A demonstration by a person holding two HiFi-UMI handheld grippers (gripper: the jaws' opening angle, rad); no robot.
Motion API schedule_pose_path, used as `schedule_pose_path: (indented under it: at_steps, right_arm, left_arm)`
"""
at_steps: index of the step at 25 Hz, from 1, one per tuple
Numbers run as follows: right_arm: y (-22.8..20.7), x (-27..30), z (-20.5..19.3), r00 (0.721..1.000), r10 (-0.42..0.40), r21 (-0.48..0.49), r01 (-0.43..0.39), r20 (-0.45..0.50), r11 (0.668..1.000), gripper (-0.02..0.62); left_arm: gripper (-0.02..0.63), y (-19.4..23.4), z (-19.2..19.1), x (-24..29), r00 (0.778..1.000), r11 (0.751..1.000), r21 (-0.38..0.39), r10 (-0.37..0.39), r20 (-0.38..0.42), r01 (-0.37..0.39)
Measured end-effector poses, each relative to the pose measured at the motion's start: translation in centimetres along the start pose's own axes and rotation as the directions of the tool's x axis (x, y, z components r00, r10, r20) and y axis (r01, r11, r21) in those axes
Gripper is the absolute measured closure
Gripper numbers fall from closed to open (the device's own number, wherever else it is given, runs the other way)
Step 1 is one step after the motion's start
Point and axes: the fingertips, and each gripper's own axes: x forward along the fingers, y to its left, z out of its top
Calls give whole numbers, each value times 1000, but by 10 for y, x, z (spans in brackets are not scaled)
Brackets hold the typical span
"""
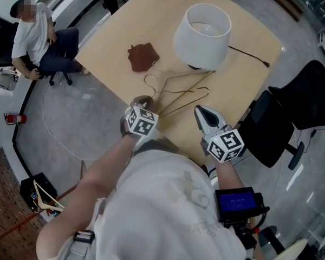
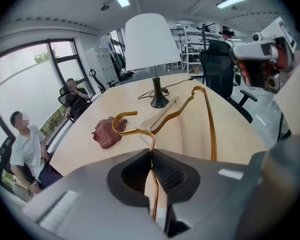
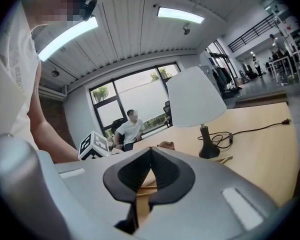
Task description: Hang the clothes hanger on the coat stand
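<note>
- One gold hanger [image 2: 135, 130] lies on the table [image 1: 249, 42], near the edge closest to me, in front of the lamp [image 1: 201, 36].
- My left gripper [image 2: 151, 154] is clamped on the hanger's wire, just under its hook.
- My right gripper [image 3: 151, 151] has its jaws pressed together with nothing in them. It is near the hanger's other end.
- There is one lamp with a white shade, and one black cord [image 1: 249, 56] runs toward the table's right edge.
- One brown-red lump [image 1: 142, 57] sits left of the lamp.
- Two people [image 2: 25, 144] sit past the table's left edge.
- One blue screen [image 1: 236, 202] has writing too small to read.
</note>
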Motion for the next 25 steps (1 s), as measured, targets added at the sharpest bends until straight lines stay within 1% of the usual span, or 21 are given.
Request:
schedule_pose_path:
  at_steps: [7,10,13,15,18,25]
  right_arm:
    - [27,-3,-16,992,124,-32,-124,-17,992,581]
    - [46,-3,-19,982,186,-45,-187,-27,981,581]
    - [70,-5,-22,966,256,-52,-258,-43,965,581]
    - [88,-3,-25,949,307,-60,-311,-65,948,581]
    - [115,3,-32,921,377,-67,-384,-99,921,581]
    - [180,20,-46,852,496,-84,-513,-166,854,581]
  left_arm:
    - [592,-12,-34,-43,996,995,-39,93,0,-93]
    - [592,-14,-53,-64,989,987,-65,144,-12,-145]
    - [592,-18,-75,-89,981,976,-101,193,-36,-195]
    - [592,-21,-94,-107,972,963,-133,227,-59,-233]
    - [592,-23,-126,-134,956,937,-193,276,-100,-291]
    - [592,-21,-188,-188,920,868,-309,354,-166,-389]
